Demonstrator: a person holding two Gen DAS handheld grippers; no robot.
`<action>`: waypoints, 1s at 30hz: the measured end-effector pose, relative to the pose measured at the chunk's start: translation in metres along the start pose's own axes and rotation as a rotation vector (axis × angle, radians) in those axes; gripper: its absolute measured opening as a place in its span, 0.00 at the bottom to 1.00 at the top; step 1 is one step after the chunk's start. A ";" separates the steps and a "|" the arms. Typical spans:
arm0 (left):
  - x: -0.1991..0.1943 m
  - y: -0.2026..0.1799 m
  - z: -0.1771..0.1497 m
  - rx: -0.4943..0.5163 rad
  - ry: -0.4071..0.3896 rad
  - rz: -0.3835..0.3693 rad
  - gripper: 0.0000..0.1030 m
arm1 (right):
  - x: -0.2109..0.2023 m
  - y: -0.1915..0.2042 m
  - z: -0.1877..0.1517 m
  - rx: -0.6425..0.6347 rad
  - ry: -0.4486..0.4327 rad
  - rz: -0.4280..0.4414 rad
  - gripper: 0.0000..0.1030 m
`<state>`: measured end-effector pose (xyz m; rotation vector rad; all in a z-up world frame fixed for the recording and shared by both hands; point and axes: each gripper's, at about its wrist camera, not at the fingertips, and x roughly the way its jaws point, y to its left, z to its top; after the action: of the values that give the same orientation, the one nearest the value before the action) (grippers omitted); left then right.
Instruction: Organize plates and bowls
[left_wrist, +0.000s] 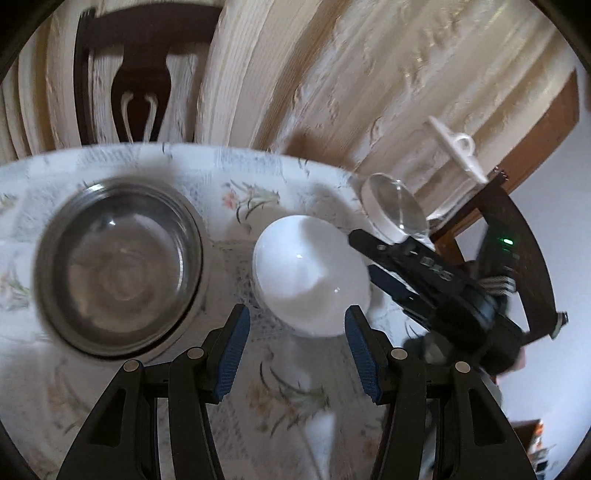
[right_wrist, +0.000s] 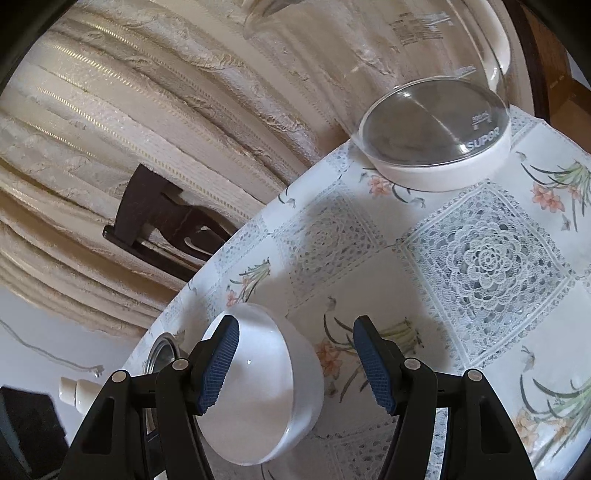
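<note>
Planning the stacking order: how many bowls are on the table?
2: a steel bowl at the left, a white bowl beside it. Others may sit outside both views.

Ahead of your left tool (left_wrist: 293, 325) the white bowl (left_wrist: 310, 275) sits just past the fingertips, with the steel bowl (left_wrist: 118, 269) close on its left; only a narrow strip of worktop (left_wrist: 229, 229) runs between them. Your right tool (left_wrist: 373, 258) crowds the white bowl's right side, its left finger over the rim and its jaws spread. Beyond it the glass kettle (right_wrist: 436, 133) stands near the worktop's far edge. Between kettle and white bowl you have a wide bare stretch of cloth.
</note>
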<state>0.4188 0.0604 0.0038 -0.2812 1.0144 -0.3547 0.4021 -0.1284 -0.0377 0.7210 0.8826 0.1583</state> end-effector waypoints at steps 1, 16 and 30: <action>0.006 0.001 0.001 -0.008 0.004 -0.002 0.52 | 0.000 0.001 0.000 -0.005 0.002 -0.001 0.66; 0.044 0.018 0.008 -0.065 0.035 -0.022 0.41 | 0.012 -0.002 -0.003 -0.005 0.041 -0.002 0.57; 0.047 0.012 0.009 -0.012 0.017 0.015 0.41 | 0.030 -0.005 -0.006 0.009 0.093 -0.007 0.37</action>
<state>0.4515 0.0523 -0.0329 -0.2813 1.0346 -0.3381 0.4157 -0.1168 -0.0629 0.7232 0.9751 0.1829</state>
